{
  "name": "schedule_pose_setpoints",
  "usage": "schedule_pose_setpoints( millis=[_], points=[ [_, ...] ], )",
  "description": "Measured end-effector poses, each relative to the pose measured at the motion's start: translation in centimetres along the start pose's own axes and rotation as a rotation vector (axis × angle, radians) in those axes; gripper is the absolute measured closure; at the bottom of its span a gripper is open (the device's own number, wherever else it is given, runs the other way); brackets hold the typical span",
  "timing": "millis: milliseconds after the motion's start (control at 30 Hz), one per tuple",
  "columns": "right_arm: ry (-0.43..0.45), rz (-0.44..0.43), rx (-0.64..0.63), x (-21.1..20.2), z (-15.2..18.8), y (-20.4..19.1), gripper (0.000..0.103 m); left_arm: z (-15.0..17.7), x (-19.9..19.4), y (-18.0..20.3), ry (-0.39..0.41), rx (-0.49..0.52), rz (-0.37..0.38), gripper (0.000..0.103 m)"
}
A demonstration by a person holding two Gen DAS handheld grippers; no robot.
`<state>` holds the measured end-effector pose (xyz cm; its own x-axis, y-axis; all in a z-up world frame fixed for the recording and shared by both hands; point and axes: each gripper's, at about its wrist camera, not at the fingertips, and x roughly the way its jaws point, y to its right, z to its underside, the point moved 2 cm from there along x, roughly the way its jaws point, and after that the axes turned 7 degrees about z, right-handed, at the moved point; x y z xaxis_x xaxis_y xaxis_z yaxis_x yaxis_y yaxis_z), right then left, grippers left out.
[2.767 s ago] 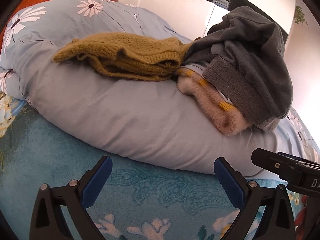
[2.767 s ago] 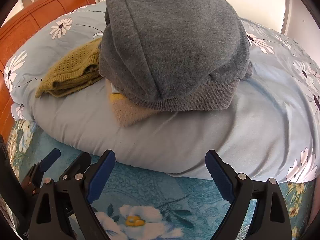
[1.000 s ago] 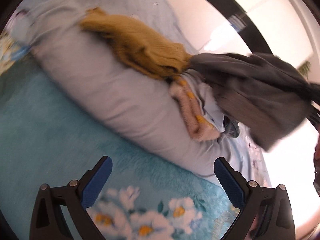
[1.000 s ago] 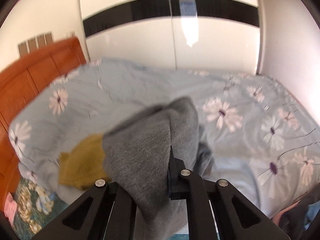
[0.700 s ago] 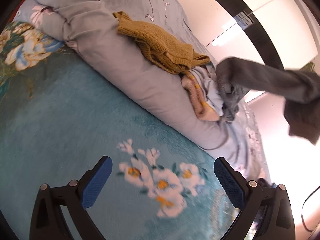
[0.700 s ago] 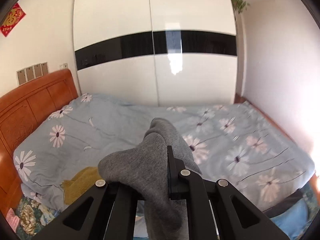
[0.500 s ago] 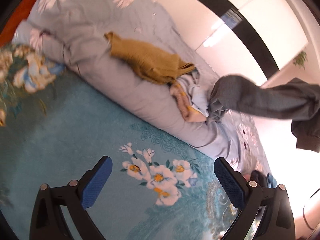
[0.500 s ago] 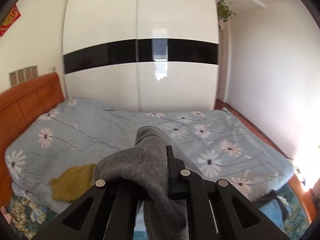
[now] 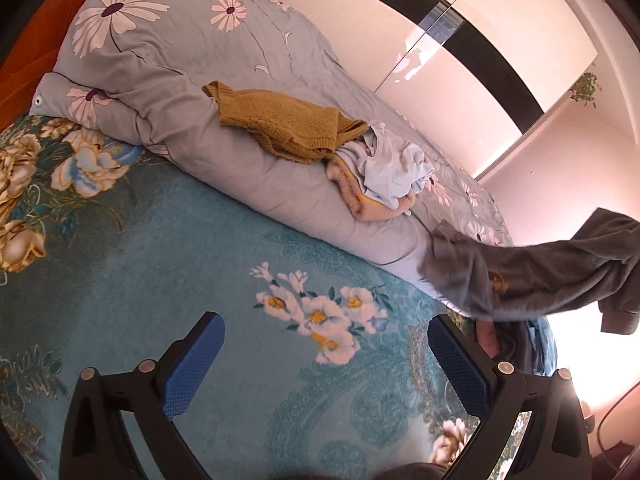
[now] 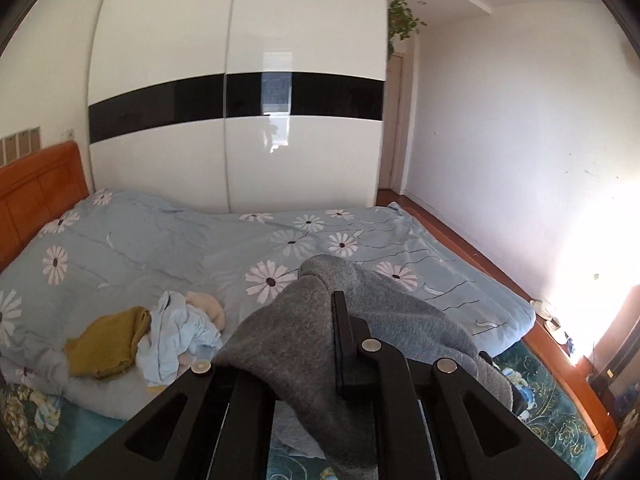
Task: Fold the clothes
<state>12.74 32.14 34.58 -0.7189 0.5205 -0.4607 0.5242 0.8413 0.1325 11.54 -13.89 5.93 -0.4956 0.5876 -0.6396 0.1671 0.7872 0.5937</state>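
bed (image 9: 120, 320) with teal floral blanket, rolled blue duvet (image 10: 160, 240) bearing the leftover clothes pile (image 9: 384, 176) and mustard knit (image 9: 288, 120). grey sweatshirt (image 10: 304, 344), pinched in the right gripper (image 10: 340, 344), hangs lifted beside the bed. left gripper (image 9: 320, 364) spread, empty. step, judged: pick-up; next, lay the sweatshirt flat on the blanket.

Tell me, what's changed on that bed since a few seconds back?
The right claw has shut on the grey sweater and lifted it off the pile, away to the right, uncovering the light blue garment. The left claw has pulled back, open and empty. The mustard knit sweater and the beige garment stayed on the floral duvet.
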Motion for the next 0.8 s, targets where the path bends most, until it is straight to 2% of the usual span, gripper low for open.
schedule_pose_setpoints(
  millis=[133,233,367,533,700,800],
  points=[
    [-0.067,-0.122,-0.149,2.6,4.1,-8.1,0.095,0.6,-1.4,0.4,0.001,0.035,-0.024,0.000],
    [-0.153,-0.215,-0.206,3.8,8.4,-13.8,0.095,1.0,-2.2,-0.3,-0.002,0.041,-0.048,0.000],
    [-0.232,-0.313,-0.312,3.3,14.8,-21.0,0.095,1.5,-3.5,-2.2,0.000,0.024,-0.086,0.000],
    [-0.273,-0.431,-0.490,1.4,21.2,-31.2,0.095,1.5,-5.1,-6.0,0.025,-0.065,-0.112,0.000],
    [-0.294,-0.493,-0.710,-0.4,26.9,-40.6,0.095,1.7,-7.1,-9.5,0.051,-0.128,-0.158,0.000],
    [-0.341,-0.483,-0.831,0.2,30.4,-44.4,0.095,2.3,-8.0,-11.5,0.054,-0.165,-0.188,0.000]
  ],
)
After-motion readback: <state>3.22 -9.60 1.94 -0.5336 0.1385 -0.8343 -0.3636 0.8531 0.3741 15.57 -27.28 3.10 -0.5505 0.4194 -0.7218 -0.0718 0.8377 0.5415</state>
